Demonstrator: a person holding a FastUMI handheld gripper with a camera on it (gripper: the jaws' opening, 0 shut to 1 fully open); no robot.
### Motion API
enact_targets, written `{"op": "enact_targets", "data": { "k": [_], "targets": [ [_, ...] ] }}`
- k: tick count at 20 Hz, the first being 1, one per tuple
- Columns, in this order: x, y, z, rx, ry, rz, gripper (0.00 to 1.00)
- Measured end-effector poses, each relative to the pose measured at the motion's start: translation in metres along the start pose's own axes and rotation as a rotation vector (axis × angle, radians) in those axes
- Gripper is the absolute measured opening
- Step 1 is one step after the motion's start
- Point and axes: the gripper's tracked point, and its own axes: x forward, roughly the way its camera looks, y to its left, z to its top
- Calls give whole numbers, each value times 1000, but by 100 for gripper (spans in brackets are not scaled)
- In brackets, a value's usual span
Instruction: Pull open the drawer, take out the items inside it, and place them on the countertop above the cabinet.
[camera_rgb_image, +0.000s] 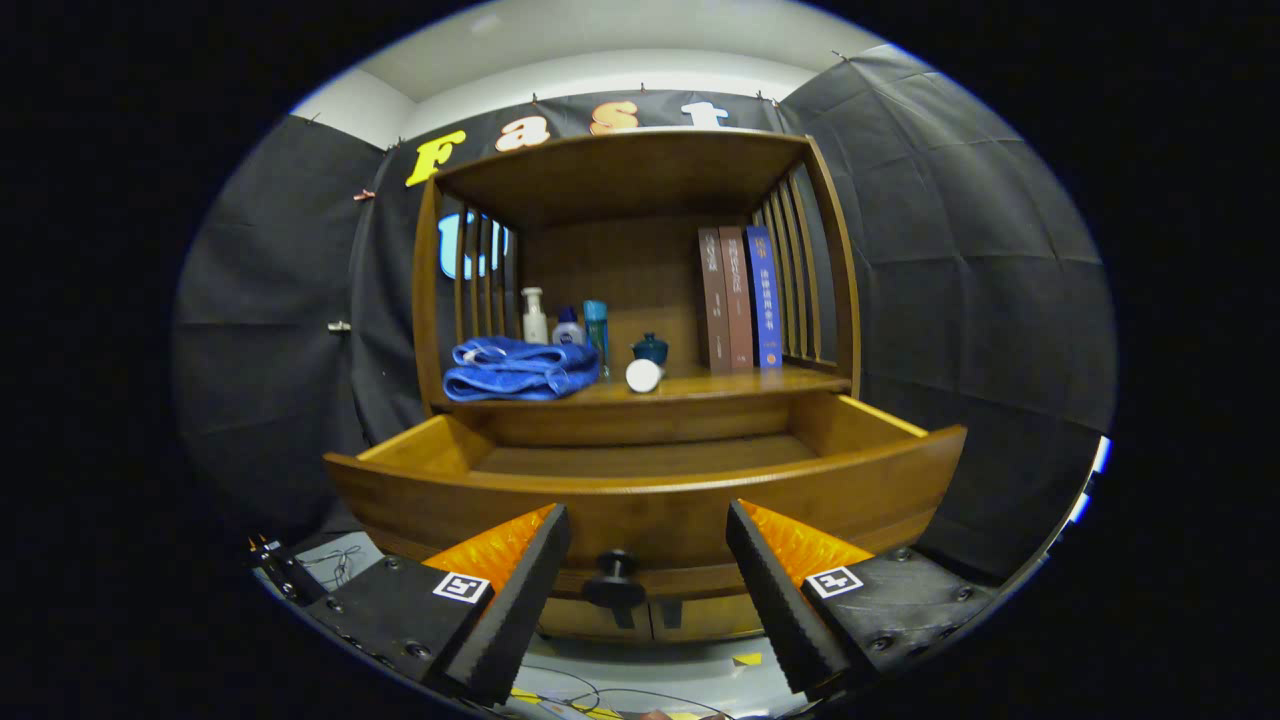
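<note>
With the drawer (645, 495) already pulled out toward the camera, the hand-held gripper (648, 560) sits low at its front, fingers apart and gripping nothing, knob (614, 583) between them. What shows of the drawer floor looks bare; the near part is hidden behind the front panel. Towel (520, 368), bottles (566, 325), a white cylinder (643, 376) and books (740, 298) rest on the desk (760, 384) beyond and above. Any reach inside would go up over the front edge, then forward.

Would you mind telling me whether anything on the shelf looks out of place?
One thing: a white cylindrical container lies tipped on its side beside the small blue lidded pot, while the neighbouring bottles stand upright. The gripper is open.
</note>
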Motion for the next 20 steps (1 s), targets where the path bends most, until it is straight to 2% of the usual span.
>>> {"op": "enact_targets", "data": {
  "k": [6, 8, 11, 15, 20],
  "targets": [
    [13, 15, -36, -4, 40, 35, 99],
    [18, 14, -42, -46, 53, 2, 99],
    [21, 15, -42, -111, 29, -29, 99],
    [24, 16, -39, -97, 27, -33, 98],
    [54, 17, -30, -101, 17, -34, 99]
  ]
}}
